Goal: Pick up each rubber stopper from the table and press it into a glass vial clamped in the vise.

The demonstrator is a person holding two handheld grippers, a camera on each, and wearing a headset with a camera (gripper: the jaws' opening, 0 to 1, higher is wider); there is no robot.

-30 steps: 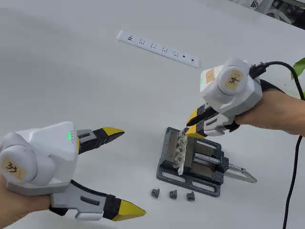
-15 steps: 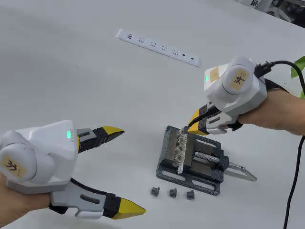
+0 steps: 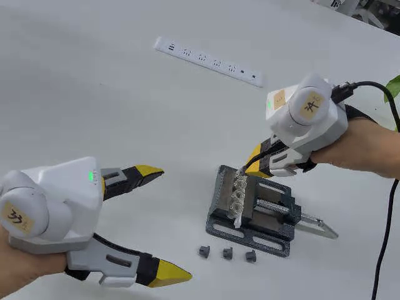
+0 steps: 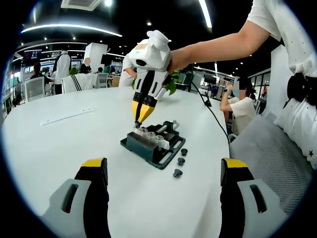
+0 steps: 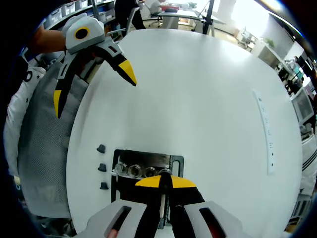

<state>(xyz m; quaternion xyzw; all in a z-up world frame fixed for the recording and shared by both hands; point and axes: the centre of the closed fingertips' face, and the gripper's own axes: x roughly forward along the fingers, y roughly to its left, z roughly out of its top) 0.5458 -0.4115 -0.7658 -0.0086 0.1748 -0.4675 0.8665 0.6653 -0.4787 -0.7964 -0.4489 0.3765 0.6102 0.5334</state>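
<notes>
Ideally, on the white table [image 3: 94, 94], the push goes straight down over the vise [image 3: 275, 220]. The left gripper [image 3: 169, 222] hovers near the table's near edge, jaws spread wide and empty. The right gripper [image 3: 250, 167] is pressed together, tips on the end glass vial [image 3: 240, 181]; any stopper there is hidden. Three rubber stoppers [image 3: 227, 253] lie beside the vise.

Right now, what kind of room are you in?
Probably a big open office or lab: a white table with a small vise on it, people sitting around behind it, and long ceiling lights.
</notes>
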